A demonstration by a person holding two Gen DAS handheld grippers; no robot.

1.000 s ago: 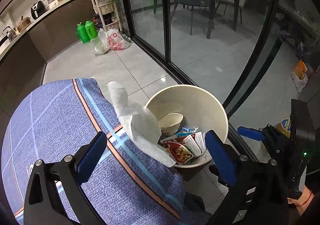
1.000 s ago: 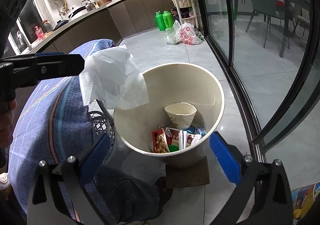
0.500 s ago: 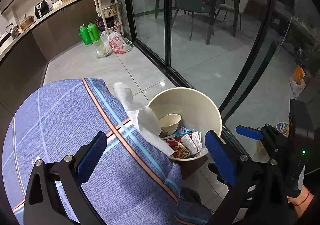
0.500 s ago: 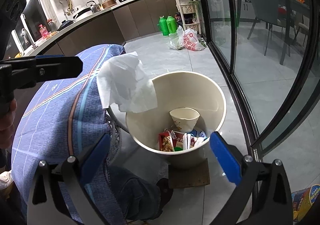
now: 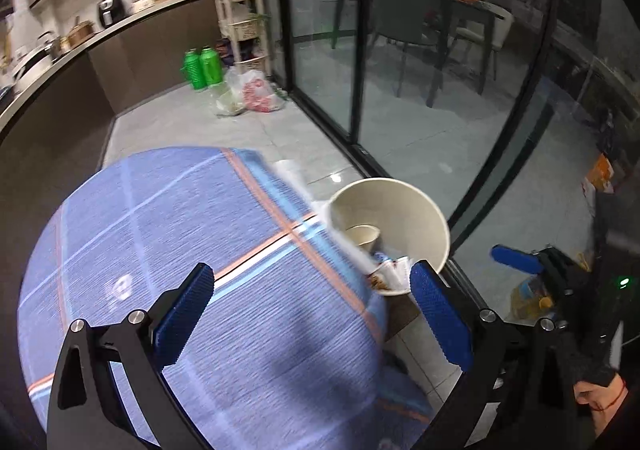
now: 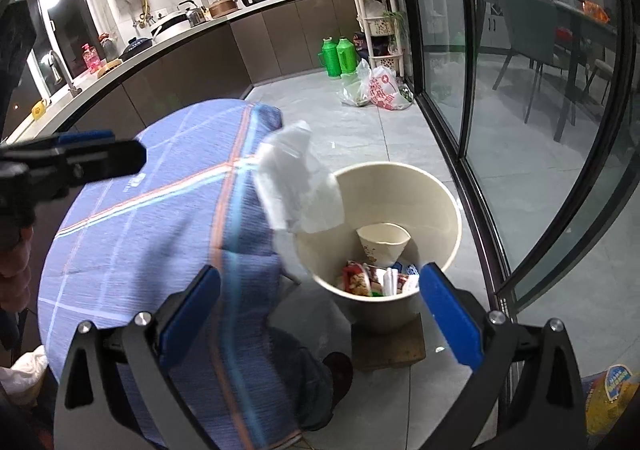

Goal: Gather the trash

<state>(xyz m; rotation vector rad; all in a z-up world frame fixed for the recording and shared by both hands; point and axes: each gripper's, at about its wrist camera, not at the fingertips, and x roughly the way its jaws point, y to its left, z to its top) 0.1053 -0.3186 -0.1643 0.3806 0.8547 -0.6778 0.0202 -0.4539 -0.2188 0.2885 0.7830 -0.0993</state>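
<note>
Right gripper stood with its jaws wide apart and nothing between them, and the tissue lay at about twelve o'clock from it, draped off the table edge and touching the bin rim. Its long axis ran roughly eleven to five, down toward the bin mouth (cup and wrappers already inside). Left gripper was likewise spread and empty; from it the tissue sat near one o'clock, blurred, so probably the farther reach. The right one looked nearer.
</note>
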